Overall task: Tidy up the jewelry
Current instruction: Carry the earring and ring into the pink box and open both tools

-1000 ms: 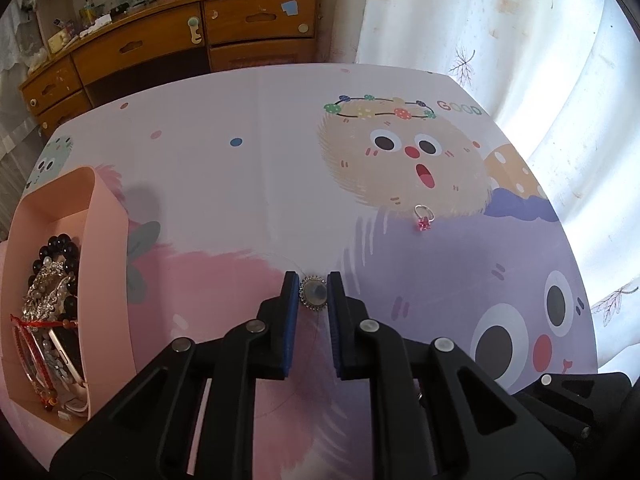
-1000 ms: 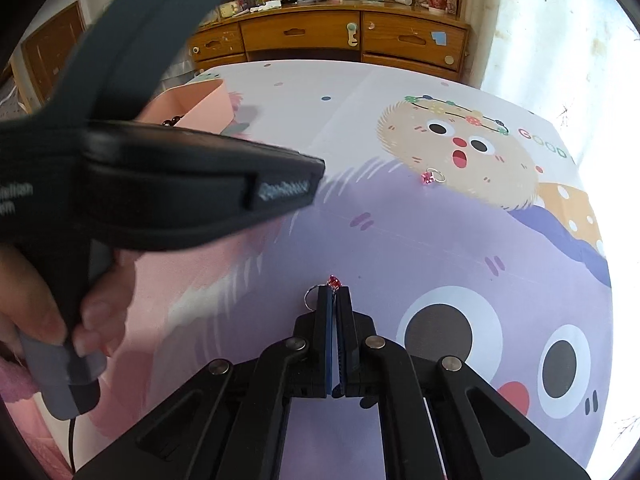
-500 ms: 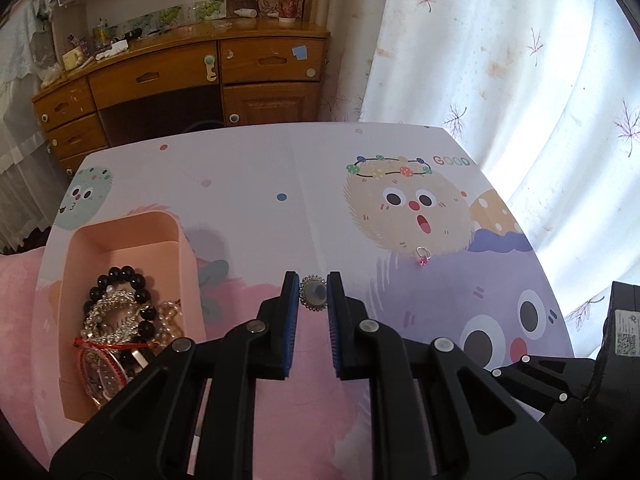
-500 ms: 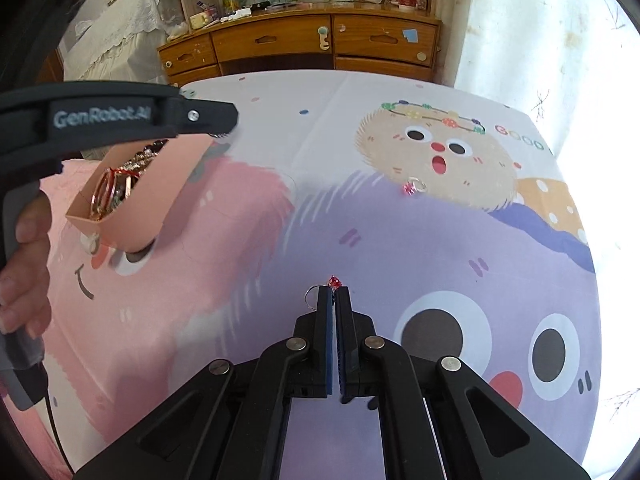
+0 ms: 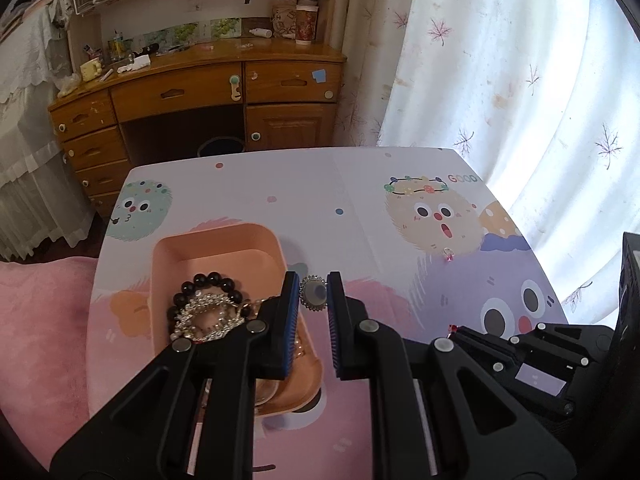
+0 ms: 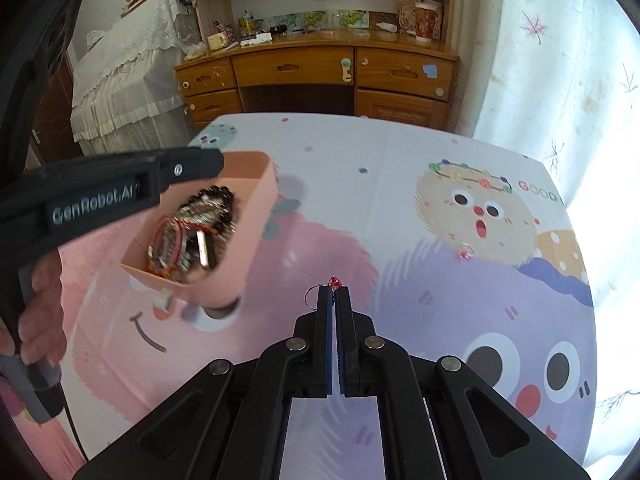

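Observation:
My left gripper (image 5: 313, 285) is shut on a round silver jewel with a grey stone (image 5: 314, 298), held in the air just right of the pink box (image 5: 216, 246). The box holds a black bead bracelet (image 5: 210, 280), a silver chain bracelet and other pieces. My right gripper (image 6: 334, 294) is shut on a thin ring with a red stone (image 6: 333, 282), above the patterned table cover. In the right wrist view the left gripper (image 6: 212, 162) hangs over the pink box (image 6: 256, 208). A second ring with a pink stone (image 6: 465, 253) lies on the cover at the right.
The table (image 5: 304, 184) carries a cartoon-printed cover and ends at the back in front of a wooden desk with drawers (image 5: 200, 92). White curtains (image 5: 520, 80) hang on the right. A pink blanket (image 5: 44, 320) lies left of the table. A person's hand (image 6: 40, 320) grips the left handle.
Both grippers have risen away from the table, each keeping its piece. The left gripper has drifted left, and the pink box now lies under its left finger.

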A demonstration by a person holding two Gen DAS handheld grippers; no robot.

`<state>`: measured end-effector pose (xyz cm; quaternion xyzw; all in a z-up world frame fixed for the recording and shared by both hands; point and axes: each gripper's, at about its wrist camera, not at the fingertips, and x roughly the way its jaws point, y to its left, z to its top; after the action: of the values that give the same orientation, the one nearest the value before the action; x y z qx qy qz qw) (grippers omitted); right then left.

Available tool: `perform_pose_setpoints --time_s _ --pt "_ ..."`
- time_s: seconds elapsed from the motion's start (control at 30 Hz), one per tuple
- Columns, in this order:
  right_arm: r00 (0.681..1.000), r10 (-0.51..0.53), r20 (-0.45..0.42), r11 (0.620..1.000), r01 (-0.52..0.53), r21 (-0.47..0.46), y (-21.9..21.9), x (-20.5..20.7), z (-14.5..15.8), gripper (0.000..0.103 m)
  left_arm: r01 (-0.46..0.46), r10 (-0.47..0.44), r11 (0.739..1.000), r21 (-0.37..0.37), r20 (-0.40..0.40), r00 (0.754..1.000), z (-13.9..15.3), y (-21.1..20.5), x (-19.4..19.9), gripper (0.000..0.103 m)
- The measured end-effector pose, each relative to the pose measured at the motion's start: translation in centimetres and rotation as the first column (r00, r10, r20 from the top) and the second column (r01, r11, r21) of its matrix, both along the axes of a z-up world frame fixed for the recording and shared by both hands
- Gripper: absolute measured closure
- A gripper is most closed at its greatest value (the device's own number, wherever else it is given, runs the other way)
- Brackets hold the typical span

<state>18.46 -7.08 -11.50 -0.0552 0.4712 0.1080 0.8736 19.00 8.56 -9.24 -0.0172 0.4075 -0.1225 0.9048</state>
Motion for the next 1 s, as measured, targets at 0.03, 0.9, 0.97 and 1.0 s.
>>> perform_pose_setpoints --time_s 0.03,0.9,0.97,1.0 --pt "1.0 0.001 0.006 1.0 -0.001 0.002 0.6 0.0 0.4 0.101 0.002 -0.002 1.0 -0.009 -0.003 1.0 0.2 0.8 -0.4 0.091" --pt "0.998 -0.003 0.056 0.999 0.0 0.04 14.9 -1.1 4.0 0.101 0.091 -0.094 0.995 -0.042 -0.068 0.993 -1.6 11.6 -3.7 0.091" --pt "0.999 -0.005 0.052 0.999 0.002 0.044 14.9 -1.1 4.0 0.1 0.116 -0.122 0.991 -0.069 -0.079 0.989 -1.7 11.5 -3.6 0.091" --pt "0.999 -0.005 0.048 0.999 0.002 0.052 14.8 -1.1 4.0 0.097 0.119 -0.125 0.99 -0.082 -0.082 0.989 -1.6 11.4 -3.5 0.09"
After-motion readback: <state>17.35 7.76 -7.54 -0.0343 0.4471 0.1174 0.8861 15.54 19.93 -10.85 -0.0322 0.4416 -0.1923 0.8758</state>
